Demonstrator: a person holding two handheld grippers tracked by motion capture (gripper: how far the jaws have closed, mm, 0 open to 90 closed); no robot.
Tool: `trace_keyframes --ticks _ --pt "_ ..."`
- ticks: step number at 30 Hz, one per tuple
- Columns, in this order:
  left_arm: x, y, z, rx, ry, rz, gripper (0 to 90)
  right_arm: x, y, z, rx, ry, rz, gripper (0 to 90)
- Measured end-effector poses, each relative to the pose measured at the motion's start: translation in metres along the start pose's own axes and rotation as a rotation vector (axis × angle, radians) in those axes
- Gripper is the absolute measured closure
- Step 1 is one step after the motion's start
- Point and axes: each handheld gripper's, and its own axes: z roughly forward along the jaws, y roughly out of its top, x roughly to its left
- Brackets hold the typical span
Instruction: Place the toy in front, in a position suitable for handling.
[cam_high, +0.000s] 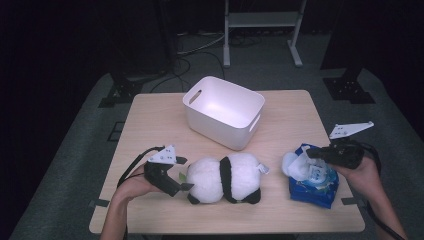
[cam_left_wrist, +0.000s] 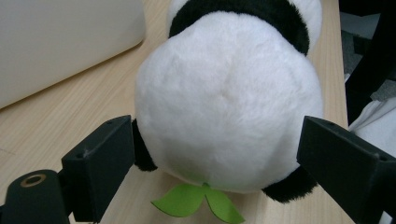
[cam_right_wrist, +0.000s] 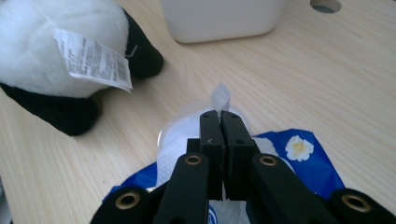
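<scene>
The left gripper (cam_high: 181, 181) lay near the desk's (cam_high: 150, 120) front-left corner, its jaws spread wide on either side of the plush panda's (cam_high: 227, 178) round white head. In the left gripper view the panda (cam_left_wrist: 229, 107) sat between the two black jaws; whether the pads pressed into the fur could not be told from that view, though small gaps appeared on both sides. A green felt leaf (cam_left_wrist: 198, 204) stuck out from under the head, flat on the wood.

The panda lay on its side along the front edge, roughly midway between the two hands, head toward the left gripper and black legs toward the front edge. Its printed label (cam_right_wrist: 93, 58) hung from the rear end, facing the right gripper.

The right gripper (cam_high: 311, 153) was near the front-right corner, over a blue wet-wipe packet (cam_high: 314, 185) that lay flat on the desk. Its jaws were pressed together, pinching a white wipe (cam_right_wrist: 220, 97) whose tip poked up just past the fingertips in the right gripper view. The blue packet (cam_right_wrist: 317, 168) with a small flower print showed beneath the jaws, and the pulled-up sheet bunched in a white wad at the packet's far-left end.

A white plastic bin (cam_high: 223, 111) with cut-out handles stood toward the desk's back edge, near the middle, well apart from both grippers and empty inside.
</scene>
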Motion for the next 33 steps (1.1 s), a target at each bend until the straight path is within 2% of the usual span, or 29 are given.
trace_keyframes --ticks 22,33 --pt "0.002 -0.006 -0.005 -0.006 0.006 -0.011 9.8 0.004 0.032 -0.02 -0.059 0.031 0.008 88.2" --pt "0.003 -0.007 -0.006 -0.005 0.006 -0.011 9.7 0.011 0.059 -0.032 -0.079 0.028 -0.033 88.3"
